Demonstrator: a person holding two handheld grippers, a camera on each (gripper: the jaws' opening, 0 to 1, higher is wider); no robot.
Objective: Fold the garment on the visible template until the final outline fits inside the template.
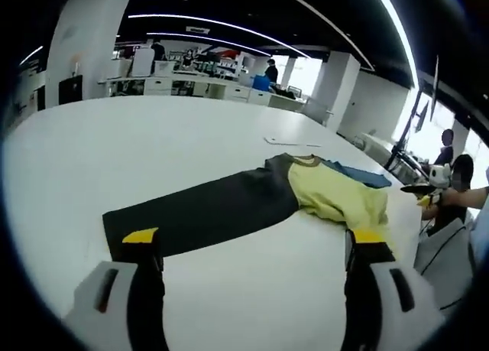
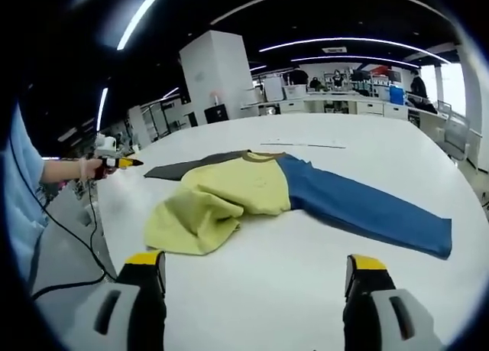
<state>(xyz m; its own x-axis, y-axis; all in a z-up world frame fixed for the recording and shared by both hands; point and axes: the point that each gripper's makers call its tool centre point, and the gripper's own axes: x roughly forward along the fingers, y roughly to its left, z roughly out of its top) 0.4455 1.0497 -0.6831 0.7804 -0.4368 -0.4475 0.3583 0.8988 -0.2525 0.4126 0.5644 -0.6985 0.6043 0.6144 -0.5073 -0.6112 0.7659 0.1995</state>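
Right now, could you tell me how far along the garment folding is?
Early stage. The yellow body is already bunched, folded over itself. Nothing is in hand: both grippers, left and right, hover open above the white table. The dark sleeve and blue sleeve lie fully stretched out, yet to be folded in.

- White table (image 1: 114, 160), wide and glossy, taken as landmark; ceiling lights reflected in its surface.
- Beyond table's far edge: rows of white desks (image 1: 191, 85) with monitors and clutter, seen in left gripper view.
- Beyond same edge, white square pillar (image 2: 216, 72) in right gripper view; black panel at its foot.
- Above table: long curved ceiling light strips (image 2: 359, 43) on dark ceiling.
- Past table's far corner: bright window (image 1: 302, 74), washed out.
- Standing figure (image 1: 271, 71) in dark clothes among desks behind table.
- Black cable (image 2: 65, 236) hanging beside table's near edge.
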